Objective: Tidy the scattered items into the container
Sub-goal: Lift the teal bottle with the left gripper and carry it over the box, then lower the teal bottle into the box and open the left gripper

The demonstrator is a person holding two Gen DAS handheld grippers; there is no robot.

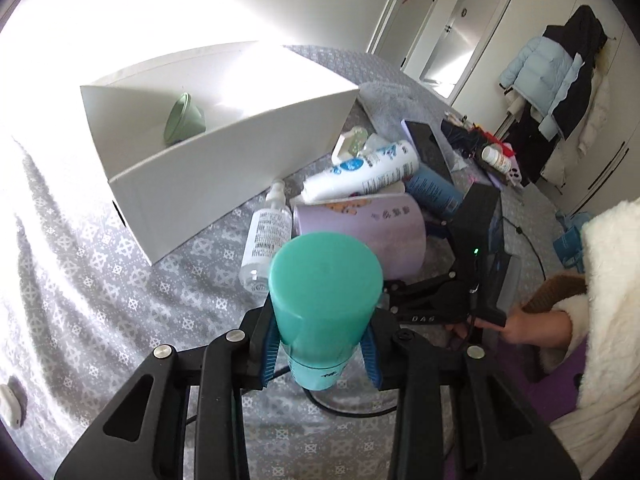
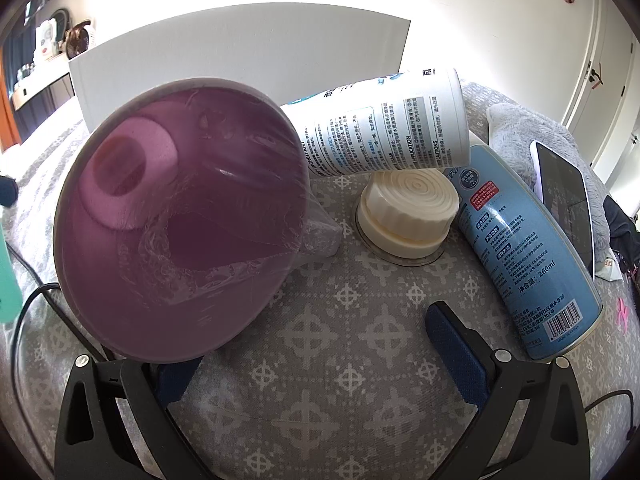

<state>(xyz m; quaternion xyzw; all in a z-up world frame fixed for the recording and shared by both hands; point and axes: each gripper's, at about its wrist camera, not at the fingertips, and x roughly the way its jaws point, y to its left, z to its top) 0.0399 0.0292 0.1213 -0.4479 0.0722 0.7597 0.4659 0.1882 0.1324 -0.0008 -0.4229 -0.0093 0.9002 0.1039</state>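
Teal bottle (image 1: 324,300) sits clenched between the blue pads of the left gripper (image 1: 320,354), raised above the grey patterned bedspread (image 1: 120,280) near the white container (image 1: 224,136), where a green bowl (image 1: 182,120) lies. Right gripper (image 2: 316,360) is spread wide, released, beside the purple cup (image 2: 180,224), white bottle (image 2: 384,128) and blue can (image 2: 520,252).

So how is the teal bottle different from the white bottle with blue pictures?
The teal bottle is plain teal, while the white bottle is white with blue print. The teal bottle is clamped in the left gripper; the white bottle lies on its side, propped on the purple cup, with nothing gripping it. Both are cylinder-shaped and outside the white box.
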